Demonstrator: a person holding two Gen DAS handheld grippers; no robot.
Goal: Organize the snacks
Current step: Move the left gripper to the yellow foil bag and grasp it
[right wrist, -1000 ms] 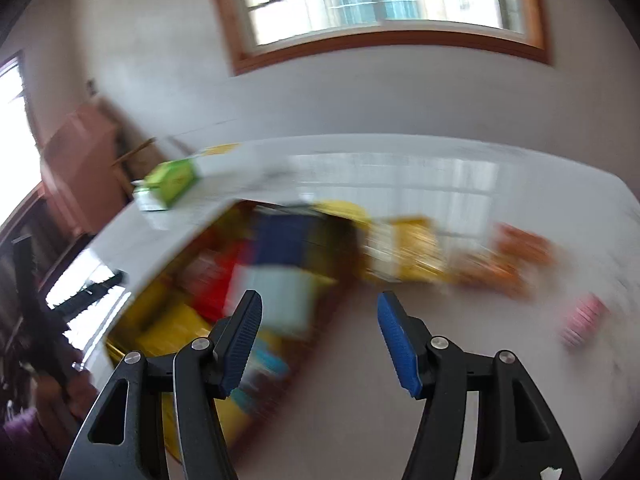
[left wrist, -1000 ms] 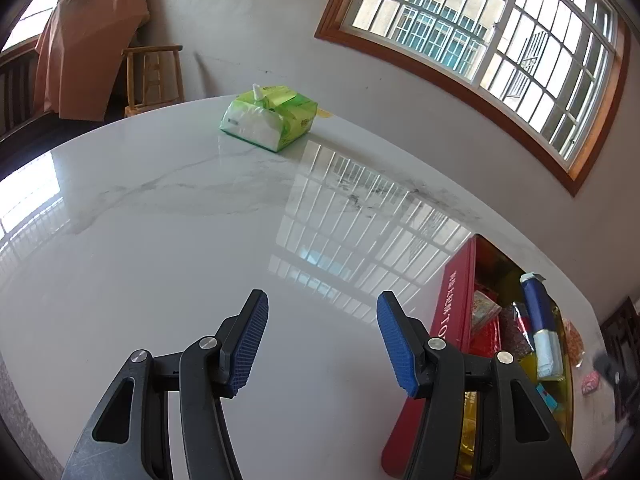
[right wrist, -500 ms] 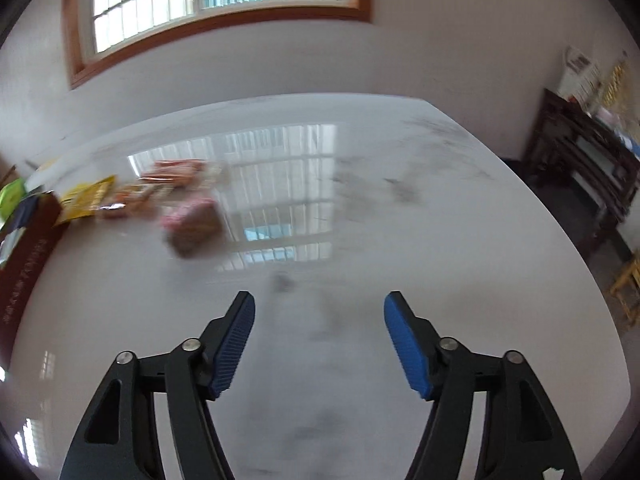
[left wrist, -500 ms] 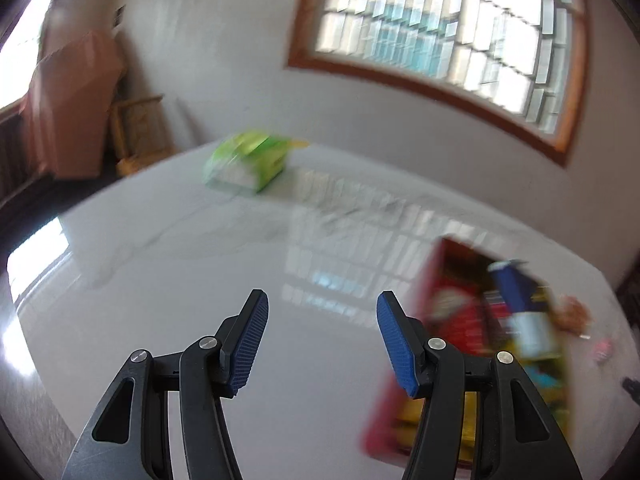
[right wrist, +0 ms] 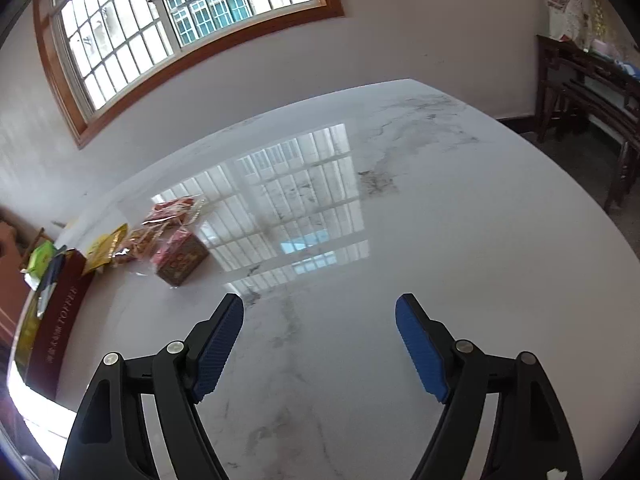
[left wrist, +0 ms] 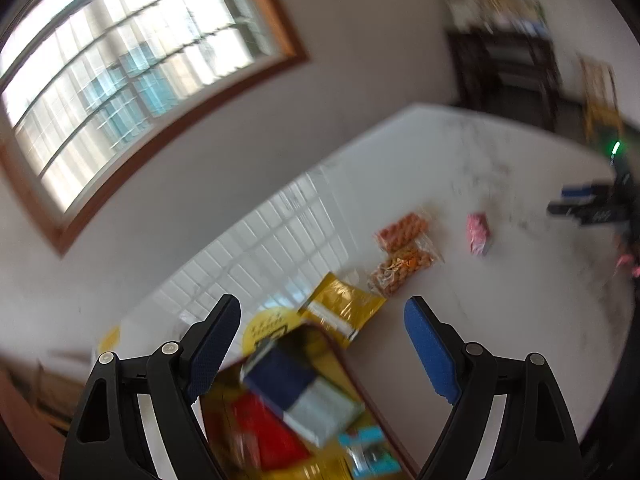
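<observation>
The left gripper (left wrist: 322,340) is hanging tilted above the near end of the red snack box (left wrist: 344,364), its blue-padded jaws opening with nothing between them. The box is sitting on the white marble table (right wrist: 440,240), and in it a dark blue and white packet (left wrist: 300,396) is lying across a red packet (left wrist: 268,428) and some yellow wrappers; this view is blurred, so finer detail is not showing. Just beyond the box's far end a gold pouch (left wrist: 340,308) is lying, and past it two clear bags of orange snacks (left wrist: 404,248). A small pink box (left wrist: 478,234) is lying a little apart from them, towards the right gripper (right wrist: 320,340). That gripper's jaws are also opening, empty, over bare marble well away from the snacks. A green tissue pack (right wrist: 40,258) is resting beyond the red box.
</observation>
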